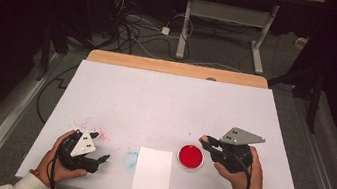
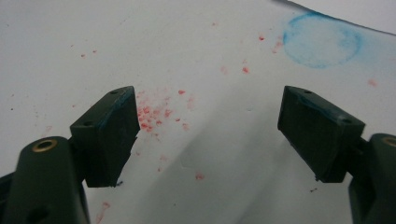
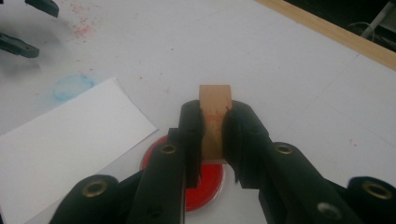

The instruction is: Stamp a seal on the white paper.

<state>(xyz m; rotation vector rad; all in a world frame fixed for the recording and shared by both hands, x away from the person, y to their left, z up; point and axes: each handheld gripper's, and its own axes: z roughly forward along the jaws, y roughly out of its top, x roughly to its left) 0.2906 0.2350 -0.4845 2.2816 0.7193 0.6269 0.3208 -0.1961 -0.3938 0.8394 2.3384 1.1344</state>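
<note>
White counter (image 1: pixel 170 100) carries everything; bare wood strip along its far edge. White paper sheet (image 1: pixel 152 173) lies flat at the near edge, centre. Just right of it, touching or nearly so at the corner: round red ink pad (image 1: pixel 191 156) in a clear dish. Left of the sheet, a faint blue ring stain (image 1: pixel 131 159); further left, red specks (image 1: pixel 88 125) scattered on the surface.

Right claw (image 1: pixel 206 141) hangs just above and right of the ink pad, jaws clamped together on a small brown wooden stamp block (image 3: pixel 215 122). Block stands upright between the pads, top end sticking out past the tips, red smear on its face.

Left claw (image 1: pixel 102 158) sits low at the near-left, jaws wide apart, nothing between them, pointing toward the blue stain.
</note>
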